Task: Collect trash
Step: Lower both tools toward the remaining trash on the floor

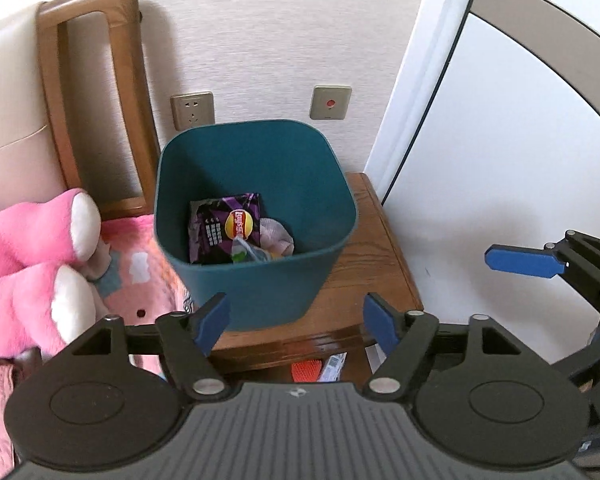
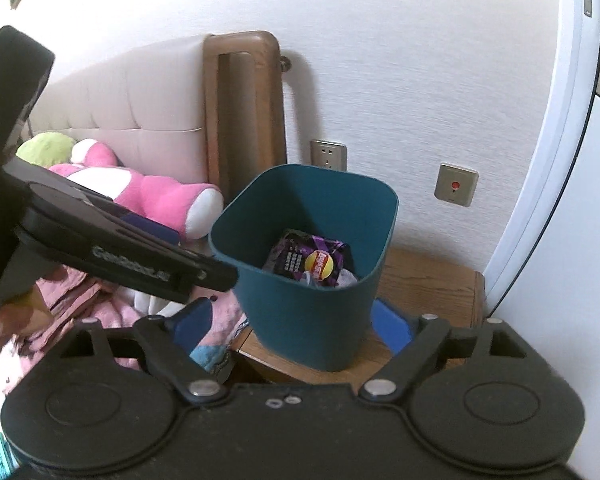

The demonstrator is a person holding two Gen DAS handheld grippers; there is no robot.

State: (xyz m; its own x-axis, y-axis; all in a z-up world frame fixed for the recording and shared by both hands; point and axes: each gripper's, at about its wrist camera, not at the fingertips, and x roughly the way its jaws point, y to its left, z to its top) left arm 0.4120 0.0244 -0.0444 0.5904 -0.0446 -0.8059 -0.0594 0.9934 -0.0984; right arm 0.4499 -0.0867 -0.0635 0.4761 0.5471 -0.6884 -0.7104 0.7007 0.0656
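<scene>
A teal trash bin [image 1: 300, 184] stands on a wooden nightstand [image 1: 376, 256]. Inside lie a purple Lay's chip bag [image 1: 220, 224], a crumpled tissue [image 1: 276, 236] and a clear wrapper. My left gripper [image 1: 296, 324] is open and empty, just in front of the bin. My right gripper [image 2: 292, 324] is open and empty, its fingers on either side of the bin's [image 2: 312, 320] lower front. The chip bag [image 2: 312, 260] also shows in the right wrist view. The right gripper's blue finger [image 1: 520, 260] shows at the right in the left wrist view.
A bed with a pink plush toy [image 1: 32, 248] and pink blanket lies left of the nightstand, with a wooden headboard post [image 1: 92, 92] behind. Wall outlets [image 1: 192, 110] sit behind the bin. A white door [image 1: 520, 140] stands to the right. The left gripper body [image 2: 100, 248] crosses the right wrist view.
</scene>
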